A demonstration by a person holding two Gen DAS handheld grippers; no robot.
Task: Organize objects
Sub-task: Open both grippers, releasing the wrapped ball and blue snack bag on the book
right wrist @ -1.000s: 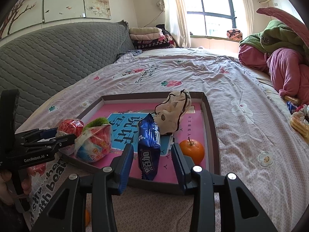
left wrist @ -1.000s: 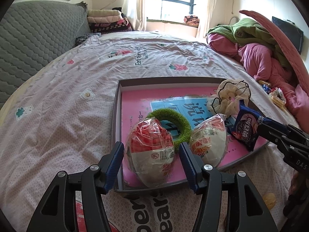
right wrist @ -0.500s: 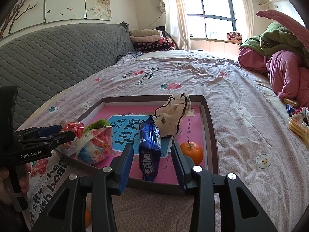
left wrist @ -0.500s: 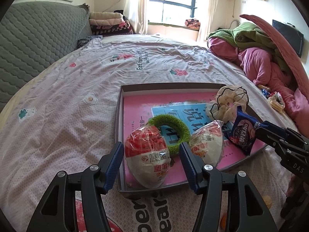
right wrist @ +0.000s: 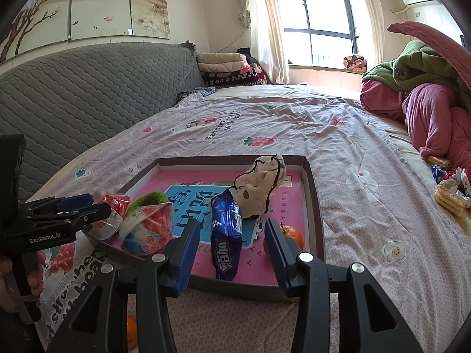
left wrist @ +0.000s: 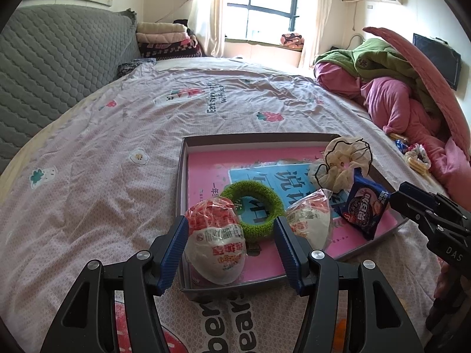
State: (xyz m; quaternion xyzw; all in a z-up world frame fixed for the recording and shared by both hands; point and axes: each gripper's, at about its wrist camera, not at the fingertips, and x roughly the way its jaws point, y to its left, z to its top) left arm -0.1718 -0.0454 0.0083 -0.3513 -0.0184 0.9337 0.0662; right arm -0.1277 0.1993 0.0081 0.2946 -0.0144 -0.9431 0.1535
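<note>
Left wrist view: the left gripper (left wrist: pixel 229 248) stands wide, its 2 blue pads either side of a red-and-white wrapped snack (left wrist: pixel 216 245) that sits at the near left corner of the tray (left wrist: pixel 253 142). The left pad looks to be touching or just beside the wrapper; the right pad is clear of it, so no grip is made. A green ring (left wrist: pixel 254 203) lies just behind, and a second wrapped snack (left wrist: pixel 309 223) sits to its right.

Right wrist view: the right gripper (right wrist: pixel 232 253) is opening, with the blue cookie packet (right wrist: pixel 226 235) standing on end between the pads, neither pad pressing on it. The packet rests inside the tray, near the front wall, with a cream scrunchie (right wrist: pixel 259 188) behind it and an orange (right wrist: pixel 290 235) to its right (partly hidden by the right finger).

Step in hand, as judged: release of placed items into the tray. The next move calls for drawing each gripper straight back, so that the pads do not drag a wrapper or tip the packet. More snacks lie on the bedspread (right wrist: pixel 353 147) at far right (right wrist: pixel 450 194).
</note>
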